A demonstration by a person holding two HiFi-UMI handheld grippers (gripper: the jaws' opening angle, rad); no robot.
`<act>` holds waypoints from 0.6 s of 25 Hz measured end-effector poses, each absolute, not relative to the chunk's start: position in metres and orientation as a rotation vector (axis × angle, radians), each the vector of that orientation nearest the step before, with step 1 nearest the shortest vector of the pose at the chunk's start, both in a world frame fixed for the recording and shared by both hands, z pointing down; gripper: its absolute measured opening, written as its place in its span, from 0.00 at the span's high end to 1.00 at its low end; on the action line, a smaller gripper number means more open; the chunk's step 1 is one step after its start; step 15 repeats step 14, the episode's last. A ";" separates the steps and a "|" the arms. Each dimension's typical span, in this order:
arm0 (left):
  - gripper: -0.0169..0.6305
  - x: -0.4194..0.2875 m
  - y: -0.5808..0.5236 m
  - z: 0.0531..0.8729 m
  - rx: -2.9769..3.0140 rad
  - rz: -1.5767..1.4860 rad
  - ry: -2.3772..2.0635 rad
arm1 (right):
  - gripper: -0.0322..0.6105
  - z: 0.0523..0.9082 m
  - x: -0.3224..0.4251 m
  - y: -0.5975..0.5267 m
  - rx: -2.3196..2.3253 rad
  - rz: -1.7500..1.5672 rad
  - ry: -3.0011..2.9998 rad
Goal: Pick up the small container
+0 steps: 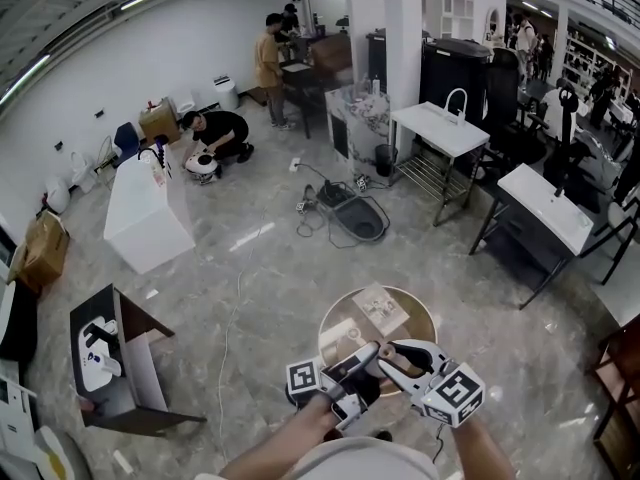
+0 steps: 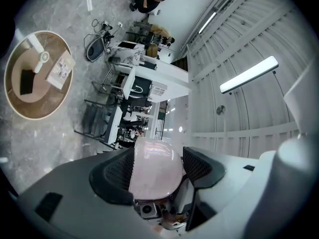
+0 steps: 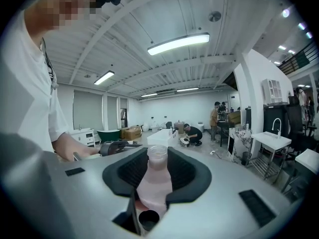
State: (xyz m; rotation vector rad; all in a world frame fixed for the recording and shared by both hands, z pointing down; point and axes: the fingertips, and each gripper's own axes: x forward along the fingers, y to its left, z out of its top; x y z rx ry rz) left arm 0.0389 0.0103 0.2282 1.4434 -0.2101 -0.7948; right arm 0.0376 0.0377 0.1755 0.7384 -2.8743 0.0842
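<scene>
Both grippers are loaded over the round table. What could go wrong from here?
1. The right gripper pinches the pink bottle by its body, and the neck looks uncapped. A tilt might spill anything inside.
2. The left gripper clamps a smooth pink dome. That curved surface could slip out of the grip.
3. Both hang near the round table edge, so a drop may hit the floor.

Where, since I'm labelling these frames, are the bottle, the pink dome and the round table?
bottle (image 3: 153, 188): right gripper view, on its pink body below the clear neck.
pink dome (image 2: 152, 168): left gripper view, on its curved front.
round table (image 2: 41, 106): left gripper view, on bare top near the rim.
</scene>
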 end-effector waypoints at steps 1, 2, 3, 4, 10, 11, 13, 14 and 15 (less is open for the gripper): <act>0.50 0.038 0.011 0.228 1.441 -0.796 -0.208 | 0.74 0.175 0.036 0.038 0.739 0.083 -2.871; 0.50 0.037 0.012 0.228 1.438 -0.798 -0.207 | 0.74 0.176 0.035 0.039 0.738 0.081 -2.868; 0.50 0.035 0.013 0.229 1.436 -0.801 -0.206 | 0.74 0.176 0.034 0.040 0.738 0.081 -2.867; 0.50 0.034 0.014 0.229 1.435 -0.802 -0.205 | 0.74 0.176 0.032 0.041 0.738 0.080 -2.865; 0.50 0.028 0.024 0.234 1.436 -0.801 -0.200 | 0.74 0.179 0.026 0.051 0.744 0.078 -2.858; 0.50 0.026 0.025 0.235 1.438 -0.799 -0.201 | 0.74 0.179 0.024 0.052 0.747 0.077 -2.857; 0.50 0.023 0.026 0.236 1.441 -0.795 -0.201 | 0.74 0.179 0.022 0.054 0.755 0.076 -2.854; 0.50 0.022 0.026 0.236 1.442 -0.793 -0.201 | 0.74 0.178 0.020 0.054 0.759 0.075 -2.853; 0.50 0.022 0.026 0.236 1.442 -0.793 -0.201 | 0.74 0.178 0.020 0.054 0.759 0.075 -2.853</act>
